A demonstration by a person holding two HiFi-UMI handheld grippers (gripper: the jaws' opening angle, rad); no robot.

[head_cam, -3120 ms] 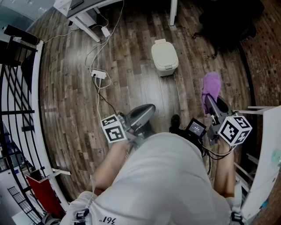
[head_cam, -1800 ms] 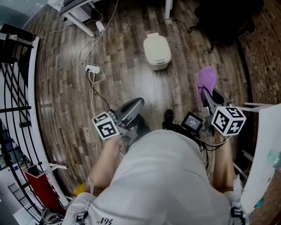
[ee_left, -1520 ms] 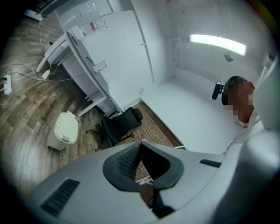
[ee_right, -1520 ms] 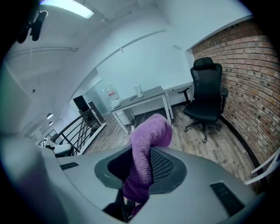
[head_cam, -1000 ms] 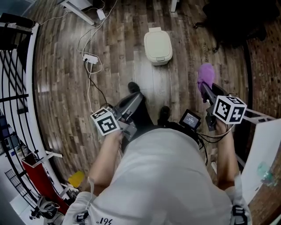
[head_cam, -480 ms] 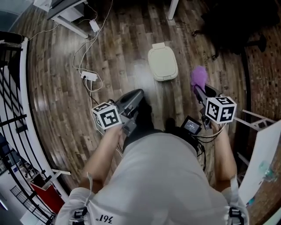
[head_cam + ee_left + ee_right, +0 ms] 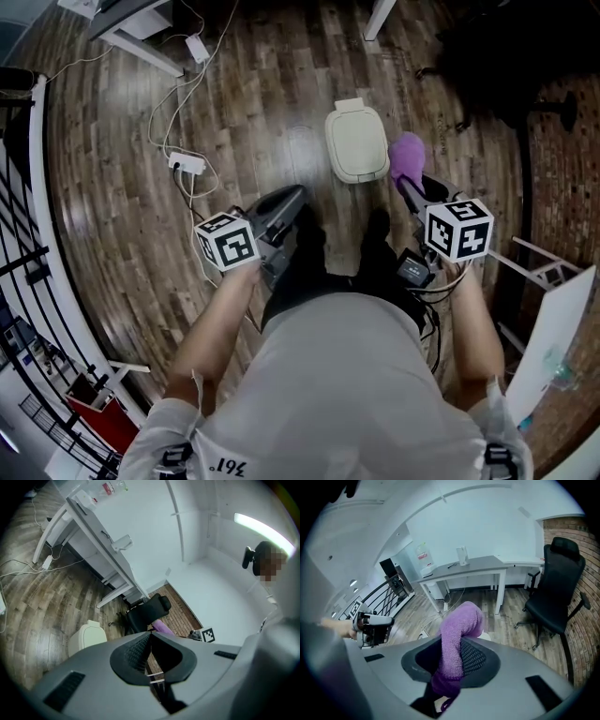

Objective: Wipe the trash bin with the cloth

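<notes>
Ahead, trash bin (image 7: 357,142); office chair (image 7: 147,613) beyond.

trash bin (image 7: 357,142) on floor (image 7: 272,94) | cloth (image 7: 407,157) just right | power strip (image 7: 187,163) left

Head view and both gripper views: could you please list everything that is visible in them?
trash bin: one, cream, lid closed, on the wooden floor ahead.
cloth: one, purple, by the bin's right side in the head view.
power strip: one, white, floor at left.
office chair: one, black, right of the desk.
desk: one, grey top, white legs.
railing: one, black, left edge.
left gripper: grey, jaws together, empty.
right gripper: grey, clamped on the cloth.
</notes>
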